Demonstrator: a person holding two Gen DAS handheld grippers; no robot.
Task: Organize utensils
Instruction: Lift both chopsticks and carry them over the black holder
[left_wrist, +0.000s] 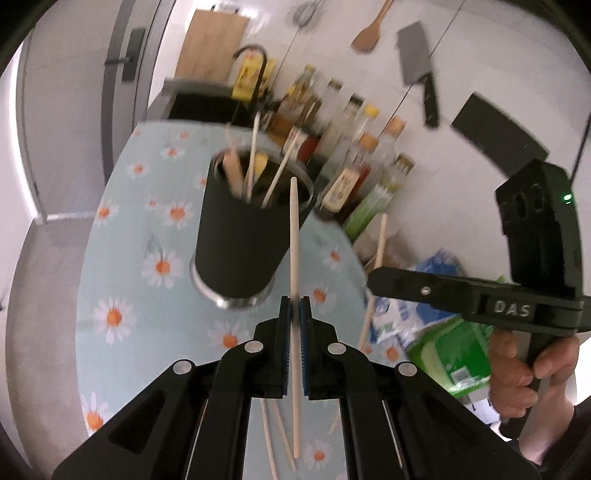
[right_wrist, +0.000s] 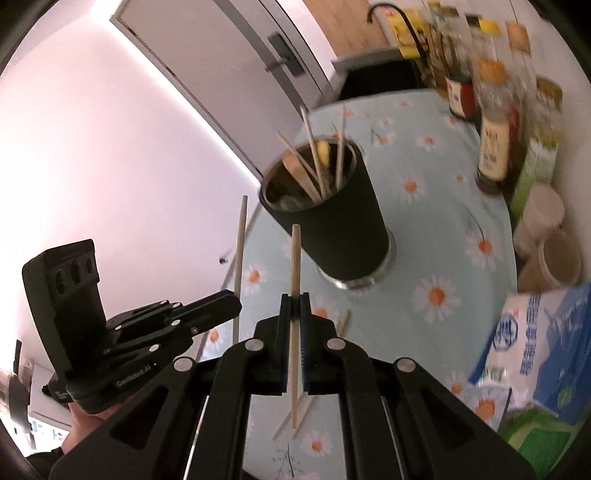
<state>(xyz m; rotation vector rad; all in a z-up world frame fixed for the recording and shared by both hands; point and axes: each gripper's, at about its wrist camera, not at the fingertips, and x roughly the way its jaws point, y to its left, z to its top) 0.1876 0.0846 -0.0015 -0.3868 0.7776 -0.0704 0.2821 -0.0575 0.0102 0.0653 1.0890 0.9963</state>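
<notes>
A black utensil cup (left_wrist: 243, 229) stands on the daisy tablecloth with several chopsticks and wooden utensils in it; it also shows in the right wrist view (right_wrist: 332, 221). My left gripper (left_wrist: 294, 306) is shut on a wooden chopstick (left_wrist: 294, 236), held upright in front of the cup. My right gripper (right_wrist: 294, 306) is shut on another chopstick (right_wrist: 294, 266), upright and short of the cup. The right gripper shows in the left wrist view (left_wrist: 373, 280), the left gripper in the right wrist view (right_wrist: 236, 304). Loose chopsticks (left_wrist: 280, 435) lie on the cloth below.
Sauce and oil bottles (left_wrist: 354, 155) line the wall behind the cup. A blue-white bag (right_wrist: 535, 339) and a green package (left_wrist: 454, 358) lie at the right. Paper cups (right_wrist: 546, 236) stand near the bottles. A sink (left_wrist: 207, 103) sits at the back; knives (left_wrist: 421, 70) hang on the wall.
</notes>
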